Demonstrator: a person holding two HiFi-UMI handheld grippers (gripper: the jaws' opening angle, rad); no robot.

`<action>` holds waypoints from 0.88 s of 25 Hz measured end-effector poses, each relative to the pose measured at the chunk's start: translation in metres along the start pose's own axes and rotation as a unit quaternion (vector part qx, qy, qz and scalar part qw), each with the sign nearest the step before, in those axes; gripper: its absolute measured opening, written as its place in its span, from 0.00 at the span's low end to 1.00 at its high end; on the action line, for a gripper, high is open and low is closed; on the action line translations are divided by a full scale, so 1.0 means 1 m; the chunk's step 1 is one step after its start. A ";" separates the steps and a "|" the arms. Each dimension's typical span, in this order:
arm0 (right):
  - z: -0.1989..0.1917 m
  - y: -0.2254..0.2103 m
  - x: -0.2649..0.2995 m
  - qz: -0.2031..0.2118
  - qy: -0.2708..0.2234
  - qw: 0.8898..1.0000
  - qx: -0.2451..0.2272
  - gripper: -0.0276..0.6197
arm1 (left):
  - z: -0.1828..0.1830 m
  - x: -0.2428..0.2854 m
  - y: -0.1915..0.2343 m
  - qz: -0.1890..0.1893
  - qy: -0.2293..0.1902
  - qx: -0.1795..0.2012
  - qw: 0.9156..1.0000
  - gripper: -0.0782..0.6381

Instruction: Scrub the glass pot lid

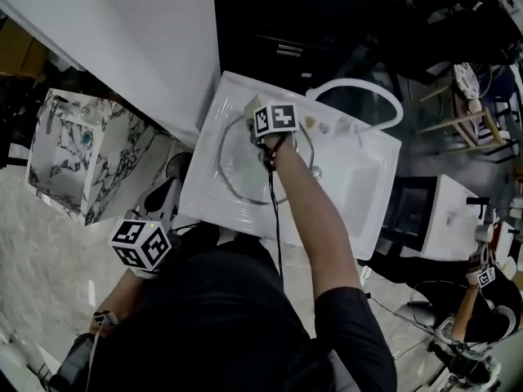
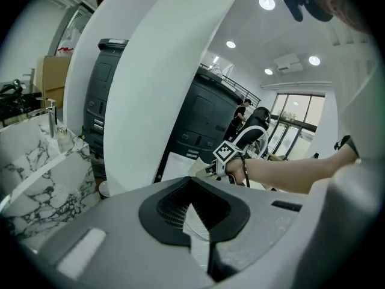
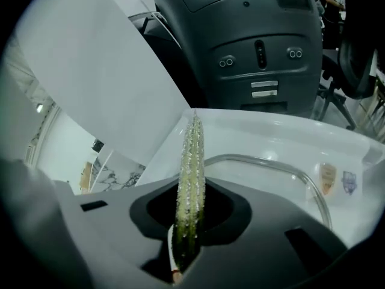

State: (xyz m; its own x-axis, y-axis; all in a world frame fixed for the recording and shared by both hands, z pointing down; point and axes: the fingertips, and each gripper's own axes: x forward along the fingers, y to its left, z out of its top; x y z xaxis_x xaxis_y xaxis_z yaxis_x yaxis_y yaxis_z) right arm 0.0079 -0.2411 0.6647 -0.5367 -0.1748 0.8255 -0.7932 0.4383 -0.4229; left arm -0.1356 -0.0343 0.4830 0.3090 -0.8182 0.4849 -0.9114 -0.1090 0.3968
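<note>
The glass pot lid (image 1: 245,170) lies flat in the white sink basin (image 1: 359,186), its metal rim showing as a ring. My right gripper (image 1: 261,122) reaches over the lid's far side, shut on a yellow-green sponge (image 1: 252,104). In the right gripper view the sponge (image 3: 192,161) stands edge-on between the jaws of my right gripper (image 3: 189,221), with the lid's rim (image 3: 283,167) curving just beyond. My left gripper (image 1: 162,209) hangs back near my body, off the basin's near left corner. Its jaws are together with nothing between them (image 2: 201,221), and it faces the right gripper (image 2: 227,155).
A marble-patterned basin (image 1: 73,153) stands to the left, behind a large white curved panel (image 1: 131,39). A dark machine (image 3: 258,41) rises behind the sink. A white ring-shaped seat (image 1: 359,96) sits at the basin's far right. Another person (image 1: 482,300) works at lower right.
</note>
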 end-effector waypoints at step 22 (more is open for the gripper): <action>-0.053 -0.130 -0.082 -0.032 -0.114 0.978 0.171 0.14 | 0.003 0.050 -0.072 -0.088 0.044 0.066 0.993 0.11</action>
State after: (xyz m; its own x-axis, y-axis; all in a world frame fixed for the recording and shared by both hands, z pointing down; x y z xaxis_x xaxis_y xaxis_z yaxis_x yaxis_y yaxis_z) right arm 0.1707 -0.2374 0.6716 -0.5024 -0.4014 0.7658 -0.8561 0.1067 -0.5057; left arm -0.0557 -0.0690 0.4766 0.4841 -0.7280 0.4854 -0.8670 -0.3244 0.3782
